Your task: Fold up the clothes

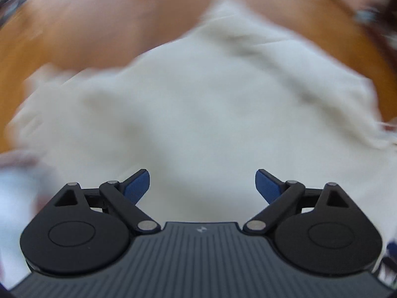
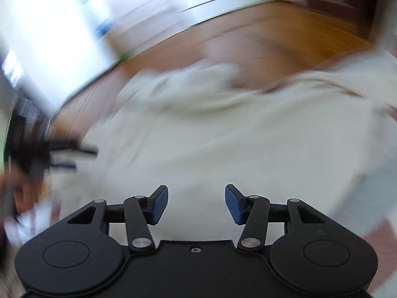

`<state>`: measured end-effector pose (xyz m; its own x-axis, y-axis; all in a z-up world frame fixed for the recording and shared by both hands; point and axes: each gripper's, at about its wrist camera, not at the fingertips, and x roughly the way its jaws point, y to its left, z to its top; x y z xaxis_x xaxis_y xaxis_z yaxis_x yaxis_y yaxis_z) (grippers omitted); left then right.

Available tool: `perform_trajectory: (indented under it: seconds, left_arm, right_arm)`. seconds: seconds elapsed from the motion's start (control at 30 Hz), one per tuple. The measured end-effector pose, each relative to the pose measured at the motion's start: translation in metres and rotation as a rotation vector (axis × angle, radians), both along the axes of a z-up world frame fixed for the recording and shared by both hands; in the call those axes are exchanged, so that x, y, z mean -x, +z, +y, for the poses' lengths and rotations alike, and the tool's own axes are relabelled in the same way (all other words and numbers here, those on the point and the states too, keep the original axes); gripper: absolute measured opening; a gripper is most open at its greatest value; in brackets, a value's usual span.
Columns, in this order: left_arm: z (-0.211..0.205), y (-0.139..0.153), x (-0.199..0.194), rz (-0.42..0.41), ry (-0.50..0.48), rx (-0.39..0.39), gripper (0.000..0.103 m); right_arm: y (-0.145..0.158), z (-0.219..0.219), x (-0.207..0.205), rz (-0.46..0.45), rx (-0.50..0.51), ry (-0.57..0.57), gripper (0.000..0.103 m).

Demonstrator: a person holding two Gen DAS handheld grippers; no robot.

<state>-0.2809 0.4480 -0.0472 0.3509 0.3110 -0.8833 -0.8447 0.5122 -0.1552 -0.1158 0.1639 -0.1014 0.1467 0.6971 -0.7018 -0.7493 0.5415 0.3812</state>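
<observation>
Both your left tongs (image 1: 202, 186) and right tongs (image 2: 196, 204) gape empty; the white garment (image 1: 198, 114) fills mid-frame above them on the tabletop (image 1: 99, 24).

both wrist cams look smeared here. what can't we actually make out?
- Left wrist: white garment motion-blurred; type, sleeves and fold lines unreadable.
- Left wrist: garment's near edge hidden under the open left tongs.
- Right wrist: dark object at left edge smeared and cut off; unidentifiable.
- Right wrist: bright background beyond wooden table blown out. Right tongs open, empty.
</observation>
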Motion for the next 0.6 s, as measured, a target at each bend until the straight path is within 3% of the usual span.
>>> perform_trajectory:
  seconds: [0.07,0.17,0.23,0.33,0.53,0.6]
  left_arm:
    - [0.007,0.002,0.029,0.023,0.104,0.022,0.093]
    - [0.006,0.000,0.039,-0.014,0.091,0.071,0.092]
    - [0.005,-0.002,0.044,-0.043,0.072,0.105,0.092]
    - [0.003,-0.004,0.050,-0.087,0.043,0.155,0.092]
    - [-0.019,-0.015,0.022,-0.110,-0.151,0.288,0.093]
    - [-0.025,-0.015,0.017,-0.093,-0.180,0.263,0.093]
  right_arm:
    - [-0.001,0.022,0.015,0.024,0.039,0.108,0.056]
    - [-0.002,0.040,0.042,0.040,0.062,0.266,0.057]
    - [-0.007,0.046,0.051,-0.018,0.120,0.308,0.057]
    - [-0.017,0.047,0.051,-0.085,0.196,0.271,0.057]
    - [-0.026,0.033,0.034,0.003,0.293,0.166,0.057]
    - [-0.035,0.026,0.031,0.057,0.275,0.150,0.057]
